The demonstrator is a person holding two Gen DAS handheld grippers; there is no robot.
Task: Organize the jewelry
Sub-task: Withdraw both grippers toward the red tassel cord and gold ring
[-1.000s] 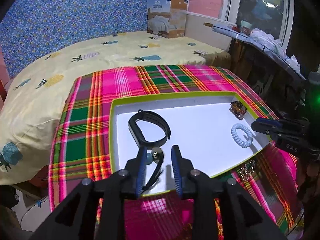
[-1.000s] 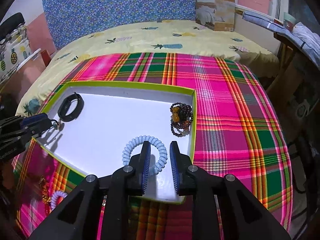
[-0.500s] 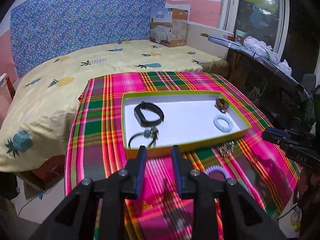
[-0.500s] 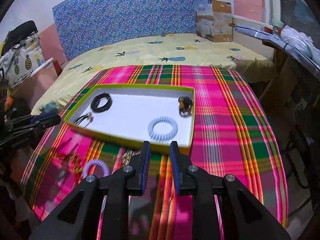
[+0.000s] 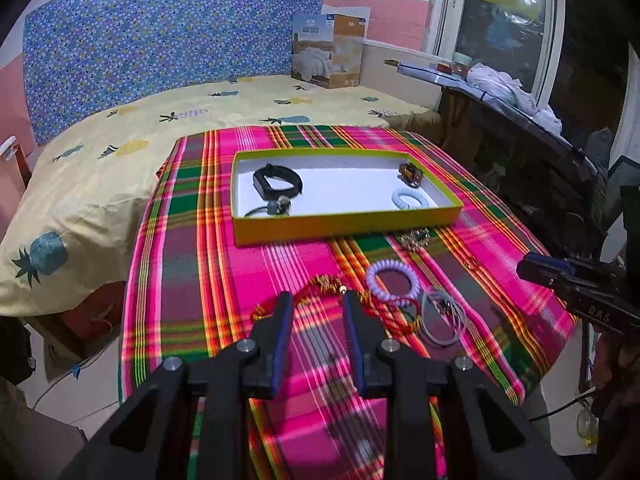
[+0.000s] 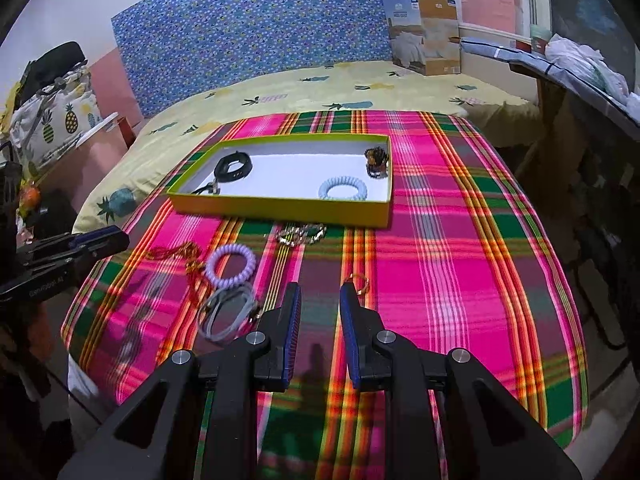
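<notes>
Both grippers hang over the near end of the pink-and-green plaid cloth point(image 5: 192, 264), jaws spread with nothing between them: left gripper point(image 5: 317, 300), right gripper point(image 6: 318, 290). The shallow green-rimmed box with a white floor point(image 6: 280, 210) already holds a black strap band point(image 6: 233, 167), a pale blue coil tie point(image 6: 343, 189) and dark amber beads point(image 6: 377, 159). Loose in front (touching each other, looks like): lilac coil tie point(image 5: 393, 280), grey elastic loops point(image 5: 442, 320), red-and-gold cord point(image 5: 320, 285).
</notes>
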